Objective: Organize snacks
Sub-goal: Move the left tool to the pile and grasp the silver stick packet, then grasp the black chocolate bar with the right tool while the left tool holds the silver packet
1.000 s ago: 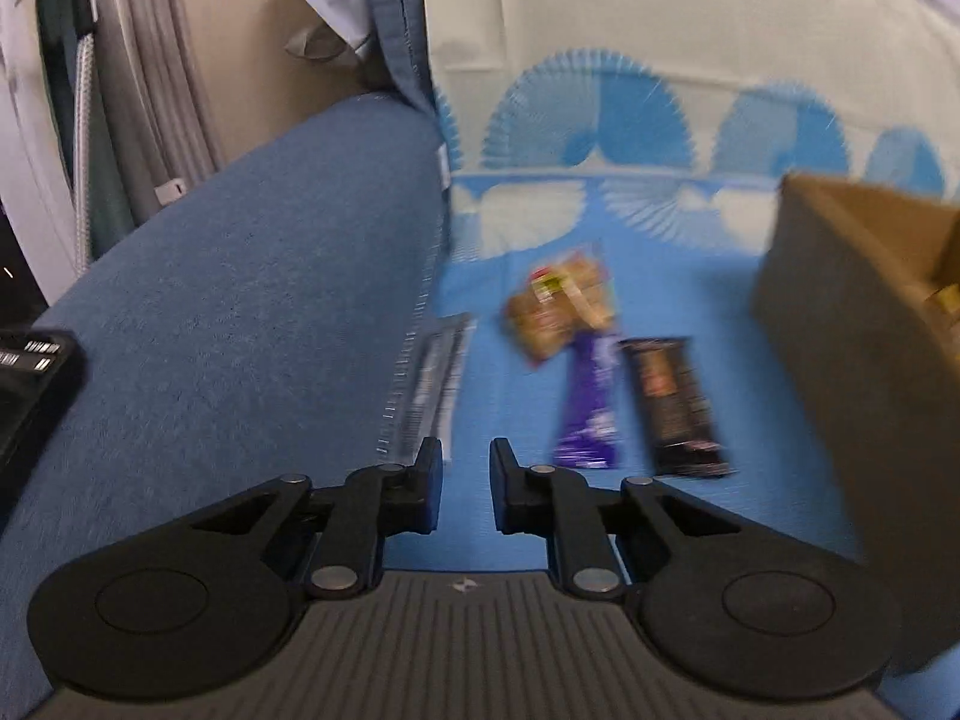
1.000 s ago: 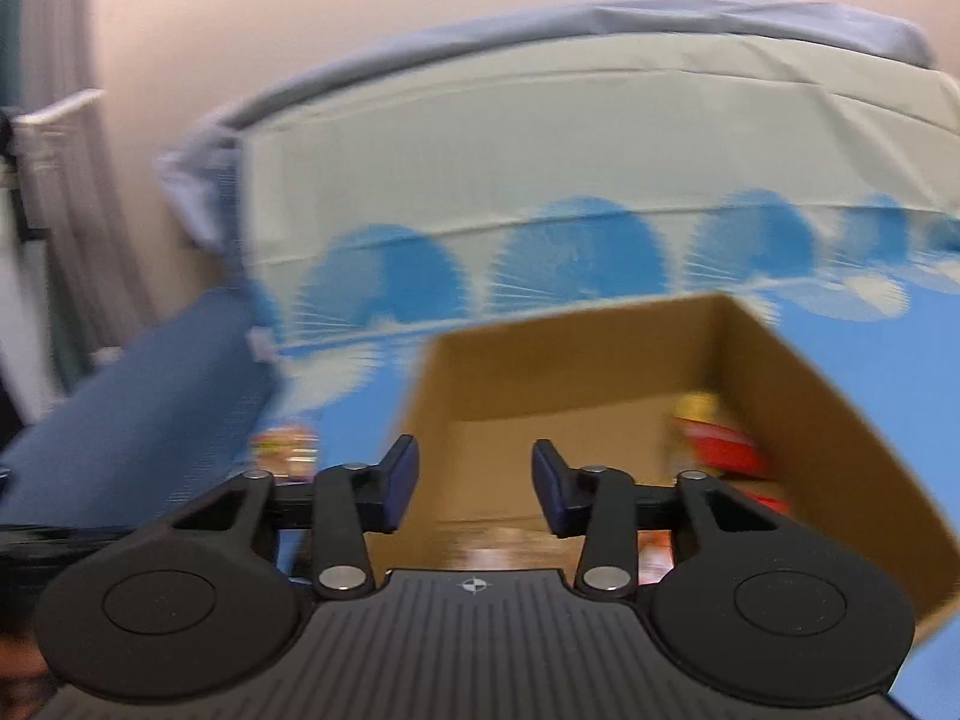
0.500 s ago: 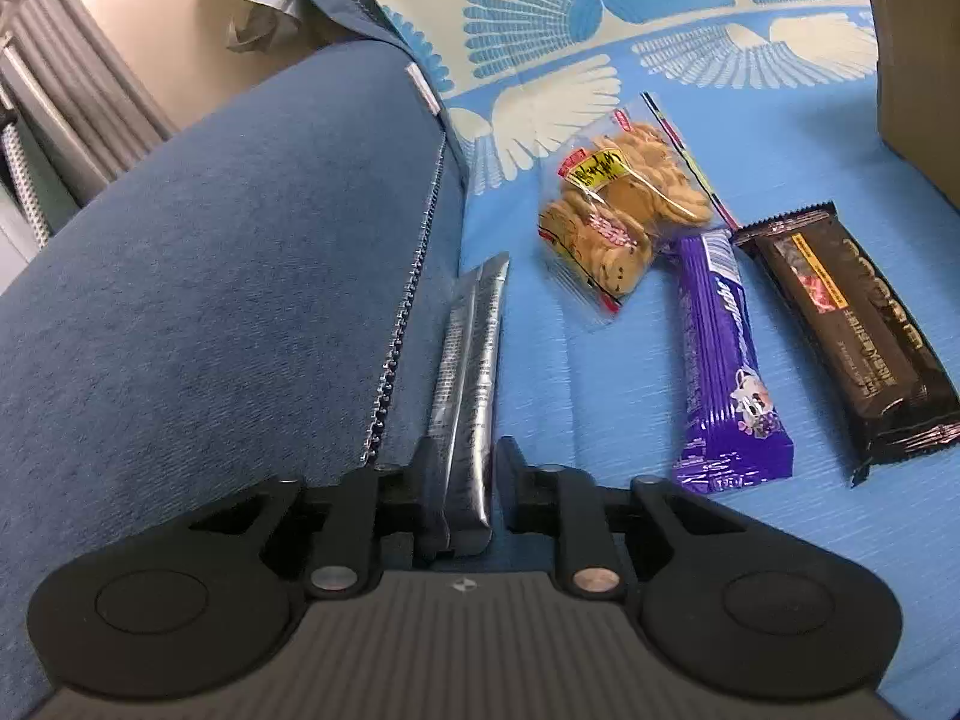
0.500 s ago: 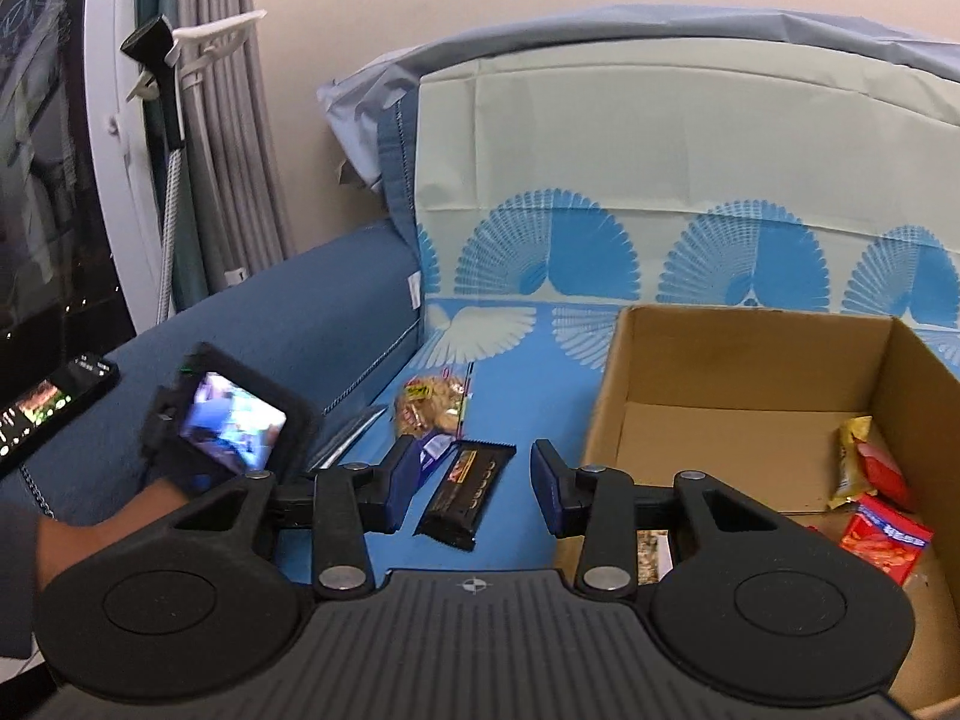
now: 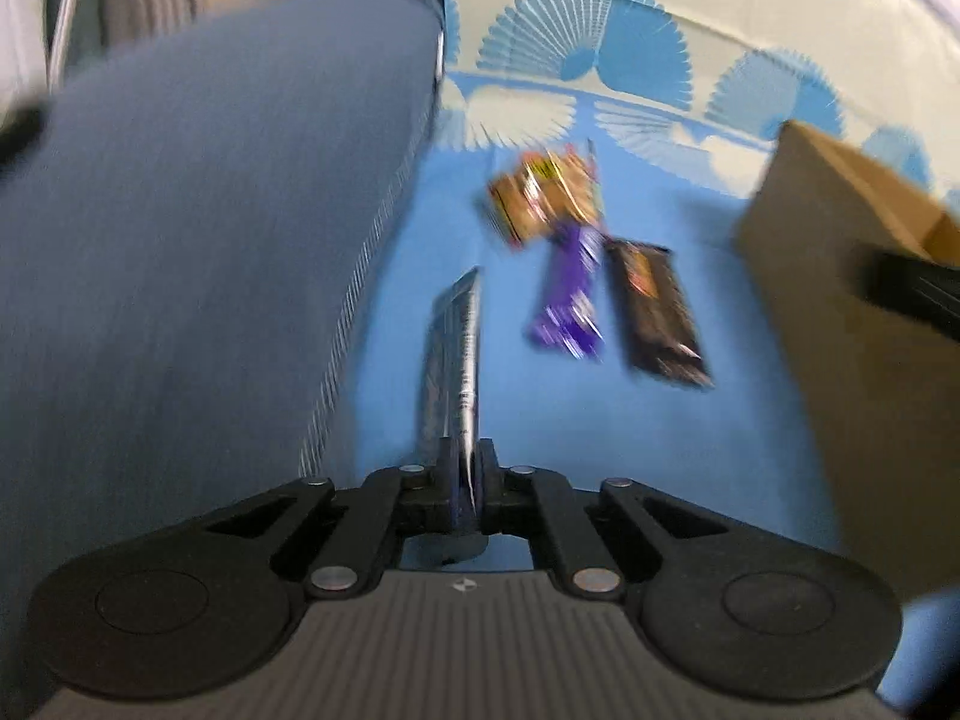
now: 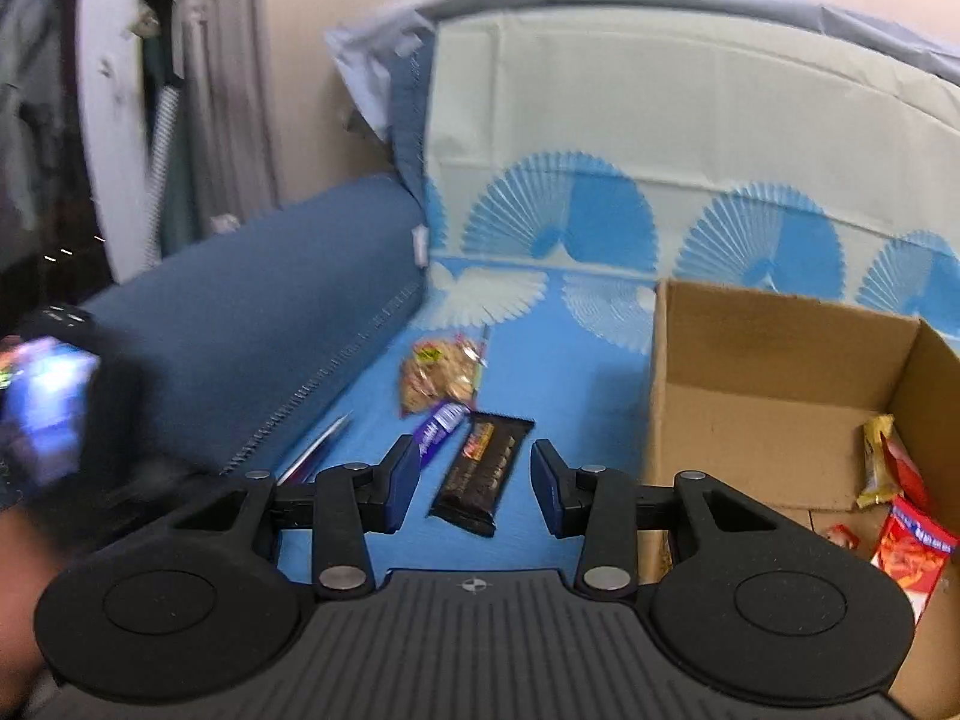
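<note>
My left gripper (image 5: 465, 468) is shut on the near end of a long silvery snack packet (image 5: 453, 360), which stands on edge above the blue cloth. The same silvery packet (image 6: 321, 447) shows thin in the right wrist view. Beyond it lie a cookie bag (image 5: 543, 198), a purple bar (image 5: 570, 300) and a dark chocolate bar (image 5: 654, 312). My right gripper (image 6: 474, 483) hangs open over the dark chocolate bar (image 6: 480, 471), apart from it. The purple bar (image 6: 441, 423) and cookie bag (image 6: 441, 375) lie just past it. The cardboard box (image 6: 774, 396) stands to the right.
The box holds a gold wrapper (image 6: 877, 462) and red packets (image 6: 912, 552). A blue sofa arm (image 6: 252, 336) rises on the left, a patterned cushion cover (image 6: 660, 180) behind. The cardboard box wall (image 5: 852, 276) is close on the left gripper's right. A hand with the other device (image 6: 42, 414) is at far left.
My left gripper closed on the silvery packet and lifted it off the seam beside the sofa arm. My right gripper swung left from over the box to above the dark chocolate bar.
</note>
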Motion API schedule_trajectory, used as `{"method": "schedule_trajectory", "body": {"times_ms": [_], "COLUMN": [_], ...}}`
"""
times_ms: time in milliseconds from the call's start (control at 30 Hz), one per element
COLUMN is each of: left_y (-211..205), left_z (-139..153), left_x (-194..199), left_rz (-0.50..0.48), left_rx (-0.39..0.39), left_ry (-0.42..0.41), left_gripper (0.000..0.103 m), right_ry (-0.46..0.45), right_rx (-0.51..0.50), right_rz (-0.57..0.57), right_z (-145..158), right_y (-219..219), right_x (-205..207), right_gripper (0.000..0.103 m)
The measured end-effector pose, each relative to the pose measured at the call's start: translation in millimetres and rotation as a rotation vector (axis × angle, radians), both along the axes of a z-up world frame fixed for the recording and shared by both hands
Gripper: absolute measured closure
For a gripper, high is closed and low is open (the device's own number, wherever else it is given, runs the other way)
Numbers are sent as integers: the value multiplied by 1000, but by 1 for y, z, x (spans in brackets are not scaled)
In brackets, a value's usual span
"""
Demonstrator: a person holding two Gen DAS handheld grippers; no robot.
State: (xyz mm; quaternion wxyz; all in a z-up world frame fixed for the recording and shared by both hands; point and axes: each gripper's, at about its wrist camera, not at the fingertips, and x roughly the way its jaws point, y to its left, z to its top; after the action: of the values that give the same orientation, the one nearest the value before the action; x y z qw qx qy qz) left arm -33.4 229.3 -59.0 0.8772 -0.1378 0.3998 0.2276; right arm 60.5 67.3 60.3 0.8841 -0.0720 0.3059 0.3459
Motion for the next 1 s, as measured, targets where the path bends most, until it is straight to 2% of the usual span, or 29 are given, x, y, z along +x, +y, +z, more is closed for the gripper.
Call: {"method": "schedule_trajectory", "body": {"times_ms": [33, 67, 100, 133, 167, 233, 333, 367, 400, 433, 467, 500, 533, 600, 733, 833, 867, 967, 1000], "left_y": [0, 0, 0, 0, -1, -5, -7, -7, -8, -9, -8, -8, -6, -2, 3, 6, 7, 10, 11], "left_z": [0, 3, 6, 8, 7, 4, 3, 2, 0, -2, -3, -5, -7, -10, -19, -23, -24, -23, -23], "left_x": [-7, -13, -19, -21, -21, -18, -15, -13, -10, -8, -6, -3, -2, 1, 10, 14, 14, 9, 8], "left_rz": [-1, -17, -29, -27, -32, -36, -25, -21, -17, -14, -14, -10, -2, 7, 25, 28, 28, 33, 30], "left_rx": [-29, -50, -63, -67, -68, -53, -33, -23, -11, 1, 7, 9, 9, 10, 7, -4, -10, -38, -48], "left_ry": [-15, -55, -102, -133, -140, -115, -107, -101, -93, -84, -72, -57, -49, -36, 15, 35, 36, 28, 21], "left_gripper": [96, 90, 66, 51, 45, 45, 45, 45, 45, 45, 45, 45, 45, 45, 45, 46, 49, 67, 69], "right_ry": [-1, 0, 12, 31, 57, 118, 160, 190, 204, 206, 224, 239, 241, 220, 218, 201, 201, 191, 189], "right_rx": [-17, -26, -38, -47, -57, -102, -204, -226, -219, -217, -246, -261, -251, -257, -260, -237, -230, -208, -203], "right_rz": [-18, -32, -54, -75, -104, -157, -221, -226, -227, -217, -191, -174, -165, -135, -118, -95, -82, -32, -11], "right_z": [-3, -7, -12, -19, -29, -55, -89, -98, -103, -106, -110, -113, -114, -115, -106, -86, -78, -54, -47], "right_y": [13, 23, 35, 44, 54, 75, 94, 98, 100, 103, 108, 111, 110, 110, 98, 85, 80, 62, 55], "right_x": [3, 7, 15, 23, 33, 56, 80, 87, 91, 94, 97, 99, 100, 97, 89, 82, 77, 58, 51], "right_gripper": [60, 59, 57, 56, 56, 56, 55, 50, 36, 30, 30, 42, 45, 62, 62, 62, 62, 62, 62]}}
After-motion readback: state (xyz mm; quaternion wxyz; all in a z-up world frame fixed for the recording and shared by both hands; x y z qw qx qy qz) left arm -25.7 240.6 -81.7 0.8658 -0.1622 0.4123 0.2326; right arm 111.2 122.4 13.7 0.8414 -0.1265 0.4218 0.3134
